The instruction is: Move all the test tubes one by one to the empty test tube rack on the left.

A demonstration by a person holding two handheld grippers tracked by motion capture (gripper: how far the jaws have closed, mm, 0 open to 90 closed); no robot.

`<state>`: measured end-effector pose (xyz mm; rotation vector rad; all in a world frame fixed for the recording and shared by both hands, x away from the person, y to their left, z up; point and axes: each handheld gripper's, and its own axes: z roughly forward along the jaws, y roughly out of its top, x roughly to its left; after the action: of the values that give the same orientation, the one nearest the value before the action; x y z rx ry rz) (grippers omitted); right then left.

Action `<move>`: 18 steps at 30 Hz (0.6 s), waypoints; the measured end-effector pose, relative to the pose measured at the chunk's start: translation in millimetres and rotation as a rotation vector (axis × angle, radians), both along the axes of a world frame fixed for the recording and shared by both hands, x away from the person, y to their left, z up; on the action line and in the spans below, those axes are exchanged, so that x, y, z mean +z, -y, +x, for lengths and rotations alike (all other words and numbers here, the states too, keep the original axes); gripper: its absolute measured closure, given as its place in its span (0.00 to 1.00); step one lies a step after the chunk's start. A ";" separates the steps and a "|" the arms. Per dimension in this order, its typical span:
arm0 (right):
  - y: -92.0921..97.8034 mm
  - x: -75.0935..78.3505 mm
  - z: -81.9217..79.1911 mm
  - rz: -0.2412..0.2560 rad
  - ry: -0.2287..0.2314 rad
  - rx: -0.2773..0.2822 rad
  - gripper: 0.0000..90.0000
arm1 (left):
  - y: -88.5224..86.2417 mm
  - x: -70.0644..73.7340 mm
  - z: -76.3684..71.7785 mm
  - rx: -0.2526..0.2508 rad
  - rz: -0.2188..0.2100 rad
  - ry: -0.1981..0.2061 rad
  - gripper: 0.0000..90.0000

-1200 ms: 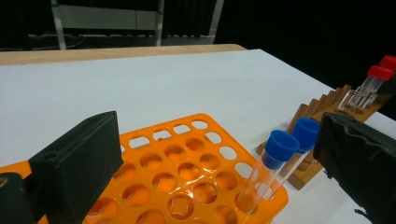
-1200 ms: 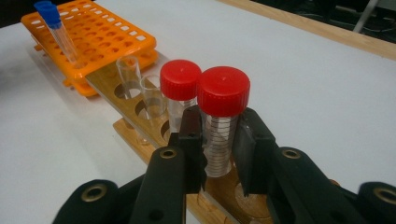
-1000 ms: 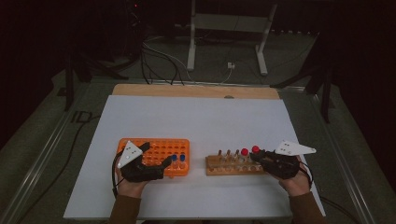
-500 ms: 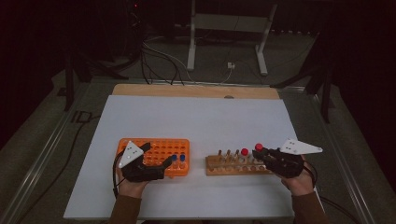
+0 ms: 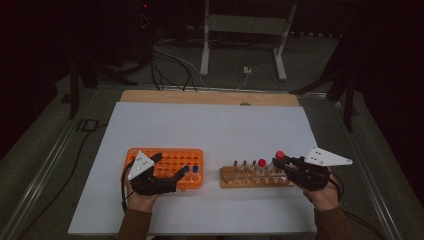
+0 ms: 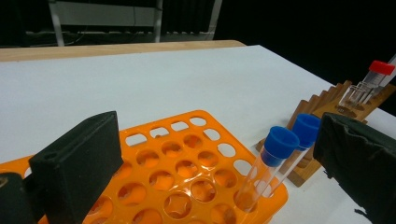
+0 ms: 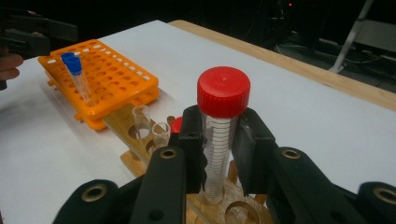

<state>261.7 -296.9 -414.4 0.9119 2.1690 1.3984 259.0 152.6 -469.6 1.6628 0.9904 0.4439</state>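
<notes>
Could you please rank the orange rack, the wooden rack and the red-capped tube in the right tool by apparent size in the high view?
1. Orange rack, largest.
2. Wooden rack, similar in length but much narrower.
3. Red-capped tube, held in the right tool, by far the smallest.

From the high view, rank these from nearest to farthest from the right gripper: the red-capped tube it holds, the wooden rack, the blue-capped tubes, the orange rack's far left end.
1. Red-capped tube, between the right gripper's jaws.
2. Wooden rack, just beneath and left.
3. Blue-capped tubes, orange rack's right end.
4. Orange rack's far left end, by the left gripper.
</notes>
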 end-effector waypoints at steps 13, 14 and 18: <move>-5.8 13.1 -8.0 -0.007 0.019 0.026 0.83 | 0.1 0.9 -0.2 -0.002 -0.002 0.005 0.02; -5.7 13.8 -8.3 -0.010 0.023 0.027 0.83 | 0.3 1.0 -0.3 -0.001 -0.004 0.006 0.02; -6.1 17.0 -10.2 0.010 0.024 0.040 0.83 | 0.4 1.8 -0.7 -0.001 -0.006 0.009 0.02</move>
<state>251.5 -290.8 -397.3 0.8549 2.1758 1.4323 258.3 152.2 -467.8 1.6545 0.9832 0.4465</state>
